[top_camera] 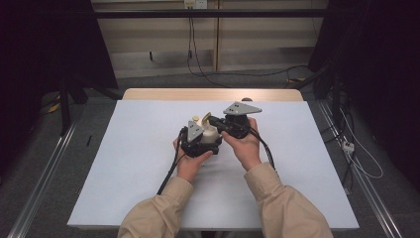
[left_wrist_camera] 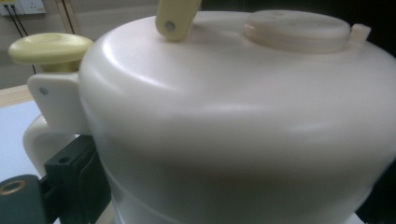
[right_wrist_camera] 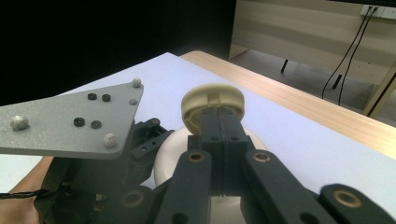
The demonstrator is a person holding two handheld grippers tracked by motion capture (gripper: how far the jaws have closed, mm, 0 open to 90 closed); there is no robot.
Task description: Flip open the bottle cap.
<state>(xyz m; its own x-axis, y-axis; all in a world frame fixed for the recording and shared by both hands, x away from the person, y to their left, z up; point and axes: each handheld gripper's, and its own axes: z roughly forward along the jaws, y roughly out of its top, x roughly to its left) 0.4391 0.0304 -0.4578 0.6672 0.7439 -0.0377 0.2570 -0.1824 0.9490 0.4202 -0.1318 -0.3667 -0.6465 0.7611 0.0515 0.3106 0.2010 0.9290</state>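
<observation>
the right gripper [right_wrist_camera: 218, 116] has its two black jaws pressed together on a pale yellow ribbed cap [right_wrist_camera: 213, 103], pinching it from both sides; the cap sits just above a rounded cream body. in the high view this gripper [top_camera: 214, 120] is held by the person's right hand [top_camera: 245, 141], with a grey three-cornered plate [top_camera: 241, 107] on top and a black cable trailing back along the sleeve.

the left gripper [top_camera: 204, 141] is held by the left hand [top_camera: 190, 161] low against the near side of a cream plastic kettle-shaped container [top_camera: 210, 132], its own grey plate [top_camera: 194, 128] tilted on top. in the left gripper view the container [left_wrist_camera: 233, 126] sits so close that its smooth domed body spreads across the frame; one black jaw pad lies touching its lower left side, and the other jaw is at the right edge, so the jaws seem to be clamped around the body, though the contact on the right is too dark to be sure of. on the dome are a round cream lid [left_wrist_camera: 297, 30], a yellow hinged tab [left_wrist_camera: 176, 17], and at the left a yellow mushroom-shaped button [left_wrist_camera: 50, 48] above a cream handle [left_wrist_camera: 44, 137].

the container stands near the middle of a white sheet [top_camera: 129, 163] covering a wooden table [top_camera: 148, 94]. both forearms wear tan sleeves [top_camera: 285, 203]. beyond the table are a grey floor, cables and a pale wall panel.
</observation>
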